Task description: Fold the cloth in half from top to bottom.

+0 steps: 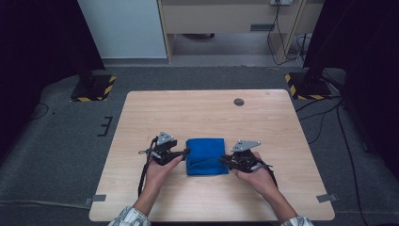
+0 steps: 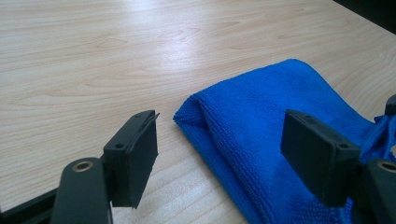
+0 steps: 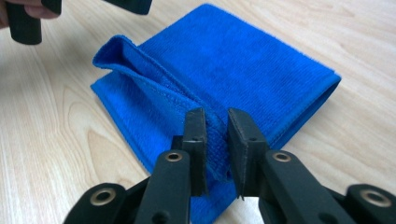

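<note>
My right tool has its jaws nearly together around a raised fold of the blue cloth, with a thin gap showing between one pad and the fabric, so I cannot tell whether the pads press on it. In the high view this right tool sits at the cloth's right edge, held by my right hand. My left tool stands wide open, one jaw over bare wood and the other over the near corner of the cloth, gripping nothing; from above, the left tool sits just beside the cloth's left edge, in my left hand. The cloth lies folded into a rough square on the pale wooden surface, near its front middle, between the two tools.
</note>
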Tool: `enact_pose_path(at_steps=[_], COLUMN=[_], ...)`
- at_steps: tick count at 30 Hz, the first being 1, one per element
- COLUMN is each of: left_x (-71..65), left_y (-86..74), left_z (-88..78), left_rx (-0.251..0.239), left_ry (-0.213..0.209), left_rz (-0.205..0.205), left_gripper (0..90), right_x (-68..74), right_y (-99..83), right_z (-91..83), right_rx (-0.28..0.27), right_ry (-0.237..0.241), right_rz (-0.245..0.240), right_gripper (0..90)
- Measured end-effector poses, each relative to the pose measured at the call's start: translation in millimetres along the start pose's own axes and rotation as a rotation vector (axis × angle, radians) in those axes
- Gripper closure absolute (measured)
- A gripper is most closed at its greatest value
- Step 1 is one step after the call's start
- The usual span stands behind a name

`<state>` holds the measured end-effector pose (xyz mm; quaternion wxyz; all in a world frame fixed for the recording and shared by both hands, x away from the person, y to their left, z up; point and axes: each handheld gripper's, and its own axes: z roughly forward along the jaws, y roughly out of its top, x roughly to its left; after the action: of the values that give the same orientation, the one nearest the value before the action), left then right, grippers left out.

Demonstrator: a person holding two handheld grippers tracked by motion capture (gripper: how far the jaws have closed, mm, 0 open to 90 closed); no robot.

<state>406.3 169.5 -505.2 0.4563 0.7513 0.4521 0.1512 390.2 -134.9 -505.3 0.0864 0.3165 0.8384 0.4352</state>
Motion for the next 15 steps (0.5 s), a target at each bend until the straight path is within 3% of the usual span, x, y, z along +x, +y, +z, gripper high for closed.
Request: enact_pose_path(at_steps=[12, 15], left_x=[-3.6, -6.7], left_y=[-5.2, -7.4], left_z=[-0.4, -2.5], left_rx=[0.017, 0.029], left_ry=[0.001, 0.010], left_rz=[0.019, 0.061], left_gripper=[25.4, 24.6], right_x=[3.2, 4.4], right_y=[-9.8, -11.0], right_z=[-0.8, -1.9], right_rx=[0.027, 0.033], right_ry=[-0.012, -0.025], right_rz=[0.019, 0.014], right_gripper=[66.9, 62.6])
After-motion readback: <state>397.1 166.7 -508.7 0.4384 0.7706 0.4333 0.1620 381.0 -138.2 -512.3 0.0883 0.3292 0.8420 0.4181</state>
